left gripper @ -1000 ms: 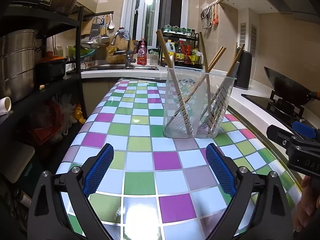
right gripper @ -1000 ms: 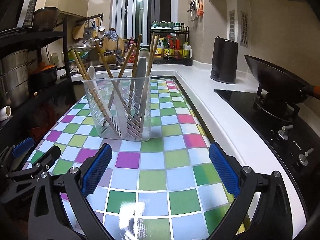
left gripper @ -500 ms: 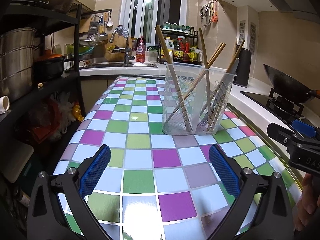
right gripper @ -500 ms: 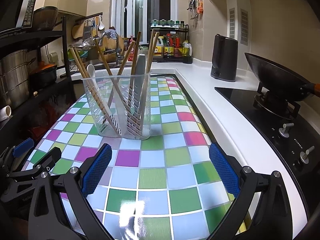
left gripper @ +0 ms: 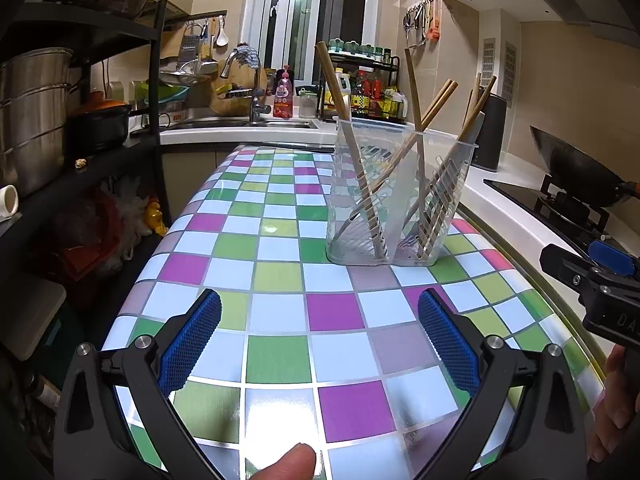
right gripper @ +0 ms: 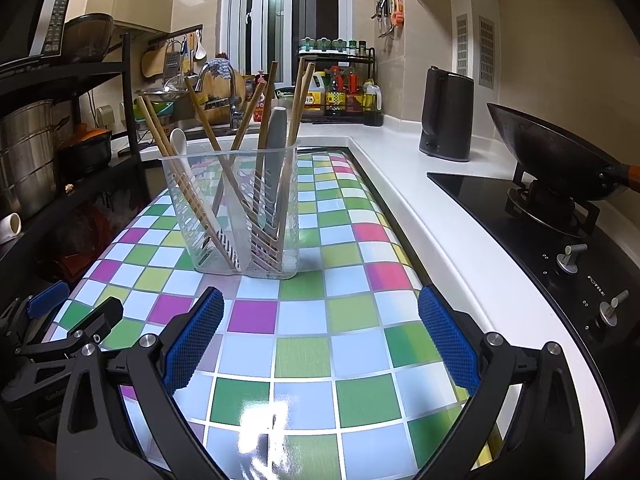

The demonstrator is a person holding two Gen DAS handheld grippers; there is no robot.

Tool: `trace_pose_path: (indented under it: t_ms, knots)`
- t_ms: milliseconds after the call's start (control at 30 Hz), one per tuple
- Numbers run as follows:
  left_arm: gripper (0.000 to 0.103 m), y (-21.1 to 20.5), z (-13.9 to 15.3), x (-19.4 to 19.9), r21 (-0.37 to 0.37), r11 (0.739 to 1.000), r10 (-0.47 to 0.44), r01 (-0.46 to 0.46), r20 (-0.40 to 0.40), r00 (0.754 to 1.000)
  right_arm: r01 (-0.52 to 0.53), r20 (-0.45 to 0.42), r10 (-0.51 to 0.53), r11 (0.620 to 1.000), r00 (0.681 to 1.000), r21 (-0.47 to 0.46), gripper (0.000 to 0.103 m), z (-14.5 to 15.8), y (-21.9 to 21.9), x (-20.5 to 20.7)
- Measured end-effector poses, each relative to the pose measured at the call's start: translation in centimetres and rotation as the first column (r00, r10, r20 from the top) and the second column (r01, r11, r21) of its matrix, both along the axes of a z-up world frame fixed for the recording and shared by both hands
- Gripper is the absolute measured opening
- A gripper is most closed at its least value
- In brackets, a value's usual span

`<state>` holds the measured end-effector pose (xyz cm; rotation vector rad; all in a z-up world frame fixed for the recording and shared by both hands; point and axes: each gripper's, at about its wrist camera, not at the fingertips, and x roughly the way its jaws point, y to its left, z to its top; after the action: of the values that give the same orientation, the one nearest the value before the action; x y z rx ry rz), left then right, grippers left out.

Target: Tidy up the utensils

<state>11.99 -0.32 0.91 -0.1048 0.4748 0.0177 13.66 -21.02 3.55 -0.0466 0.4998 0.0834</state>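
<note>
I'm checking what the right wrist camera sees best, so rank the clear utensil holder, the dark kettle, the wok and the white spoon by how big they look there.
1. clear utensil holder; it's nearest, which inflates it
2. wok, partly cut off
3. dark kettle
4. white spoon, mostly inside the holder

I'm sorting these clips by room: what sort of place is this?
A home kitchen, most likely: a sink with a faucet, a wok on a gas hob and a rack of sauce bottles stand around the checkered counter.
</note>
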Motion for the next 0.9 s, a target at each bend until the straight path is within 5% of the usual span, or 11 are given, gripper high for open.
trace_pose_path:
  t_ms: [900]
  knots:
    - [0.096, -0.27, 0.18, -0.38, 0.018, 1.000, -0.015, 0.015, 0.009, 1.000, 0.001, -0.002, -0.001, 1.000, 1.000, -0.002, 0.096, -0.06, -0.15, 0.16]
